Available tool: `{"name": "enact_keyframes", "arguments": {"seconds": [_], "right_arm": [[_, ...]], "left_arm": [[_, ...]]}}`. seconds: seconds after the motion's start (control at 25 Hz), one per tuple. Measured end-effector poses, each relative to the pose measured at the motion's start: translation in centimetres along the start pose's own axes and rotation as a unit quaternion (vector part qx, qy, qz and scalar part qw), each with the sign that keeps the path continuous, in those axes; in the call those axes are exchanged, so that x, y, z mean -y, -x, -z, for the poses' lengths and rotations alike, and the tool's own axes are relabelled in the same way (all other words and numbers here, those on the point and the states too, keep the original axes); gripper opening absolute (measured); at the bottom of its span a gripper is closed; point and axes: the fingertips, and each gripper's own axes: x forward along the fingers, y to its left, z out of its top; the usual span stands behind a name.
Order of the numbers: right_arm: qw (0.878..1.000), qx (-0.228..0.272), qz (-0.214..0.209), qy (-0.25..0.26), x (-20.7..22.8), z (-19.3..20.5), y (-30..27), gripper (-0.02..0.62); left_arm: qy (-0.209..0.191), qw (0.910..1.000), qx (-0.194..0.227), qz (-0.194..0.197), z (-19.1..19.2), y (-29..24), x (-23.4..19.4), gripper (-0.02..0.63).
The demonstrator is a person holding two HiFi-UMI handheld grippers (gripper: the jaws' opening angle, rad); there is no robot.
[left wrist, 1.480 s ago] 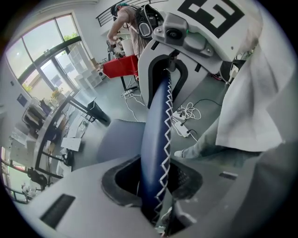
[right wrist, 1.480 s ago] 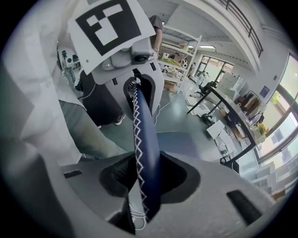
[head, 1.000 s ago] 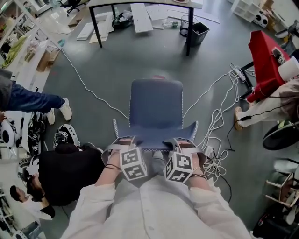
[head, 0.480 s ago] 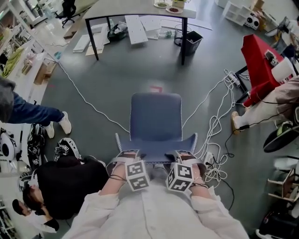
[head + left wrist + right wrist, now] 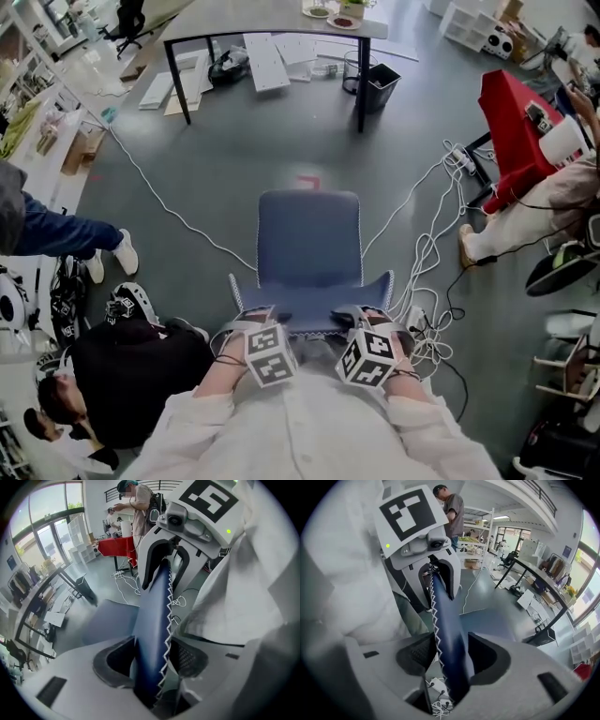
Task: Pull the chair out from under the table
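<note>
The blue chair (image 5: 309,244) stands on the grey floor, well out from the dark-legged table (image 5: 272,21) at the top of the head view. My two grippers sit side by side on the top edge of its backrest (image 5: 314,317), the left gripper (image 5: 251,319) at the left end and the right gripper (image 5: 371,319) at the right end. In the left gripper view the backrest (image 5: 152,634) runs between the left gripper's (image 5: 150,665) jaws with a gap beside it. The right gripper (image 5: 450,660) likewise straddles the backrest (image 5: 447,639) without pressing. Both sets of jaws have just been opening.
White cables (image 5: 431,234) tangle on the floor right of the chair, and a thin one (image 5: 169,187) runs at the left. A black bin (image 5: 380,84) and boards (image 5: 262,61) lie under the table. A person in black (image 5: 122,366) crouches at lower left. A red-covered stand (image 5: 516,122) is at the right.
Both grippers stay on the backrest's top edge. The head view has tipped, so more of the table shows at the top. The chair has hardly shifted on the floor.
</note>
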Motion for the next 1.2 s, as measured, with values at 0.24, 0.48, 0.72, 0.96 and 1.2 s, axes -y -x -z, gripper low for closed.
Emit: {"name": "enact_keyframes", "arguments": {"seconds": [0.24,0.48,0.72,0.96,1.2], "right_arm": [[0.998,0.051,-0.017,-0.023,-0.2,-2.2,2.5,0.179],[0.997,0.076,-0.011,-0.021,0.0,-4.2,5.3,0.179],[0.989,0.141,0.029,-0.02,1.9,-7.7,9.9,0.179],[0.968,0.238,0.062,-0.048,3.9,-10.6,14.4,0.166],[0.925,0.34,0.155,-0.064,7.9,-12.9,20.0,0.042]], "left_arm": [[-0.01,0.9999,0.006,0.004,-0.5,2.2,-0.2,0.216],[0.006,0.9989,0.046,0.005,-1.6,5.4,-0.8,0.215],[-0.003,0.9959,0.089,-0.01,-3.7,9.0,-1.9,0.21],[0.016,0.9771,0.212,0.001,-8.2,13.5,-2.4,0.164],[0.051,0.9443,0.32,-0.055,-11.5,18.5,-5.4,0.109]]}}
